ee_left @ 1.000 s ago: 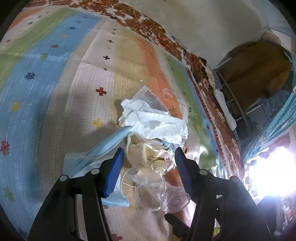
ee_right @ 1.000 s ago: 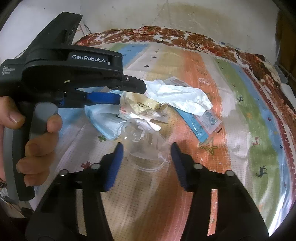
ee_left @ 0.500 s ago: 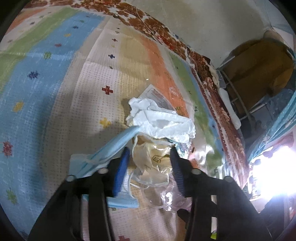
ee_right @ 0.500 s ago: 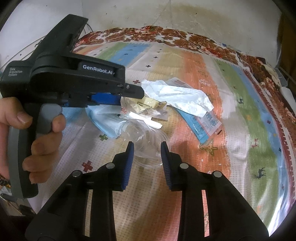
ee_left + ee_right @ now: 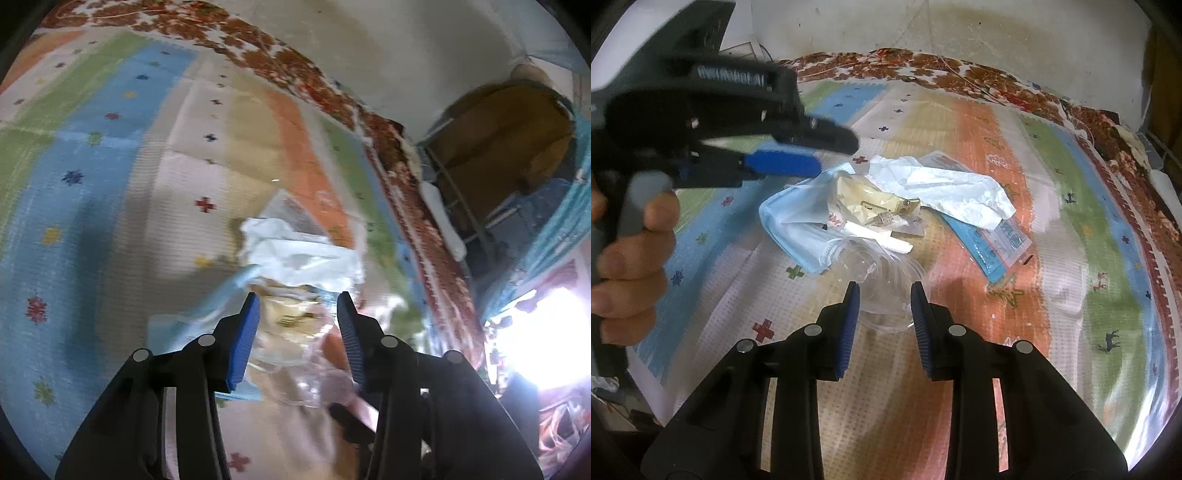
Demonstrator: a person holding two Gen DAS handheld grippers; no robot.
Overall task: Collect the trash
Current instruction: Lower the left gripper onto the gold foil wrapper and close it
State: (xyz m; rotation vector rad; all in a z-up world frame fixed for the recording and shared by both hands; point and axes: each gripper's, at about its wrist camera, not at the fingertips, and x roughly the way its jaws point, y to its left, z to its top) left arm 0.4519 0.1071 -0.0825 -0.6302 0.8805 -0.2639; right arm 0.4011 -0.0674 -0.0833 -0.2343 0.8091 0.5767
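We see the trash pile on the striped mat [image 5: 1071, 206], and we take the clear plastic cup [image 5: 882, 273] as landmark. The right gripper [image 5: 884, 306] sits at the cup's near rim; its jaws have just been closing, the blue pads at either side of the rim, though we cannot tell whether they press it. Just behind the cup lies the cream snack wrapper [image 5: 871, 206], left of it the blue face mask [image 5: 798, 229], behind and to the right the white tissue [image 5: 945, 188] on a blue-and-clear packet [image 5: 1001, 243]. The left gripper [image 5: 798, 162], held in a hand [image 5: 631, 254], hangs above the mask with nothing between its part-open jaws, which have just been closing.
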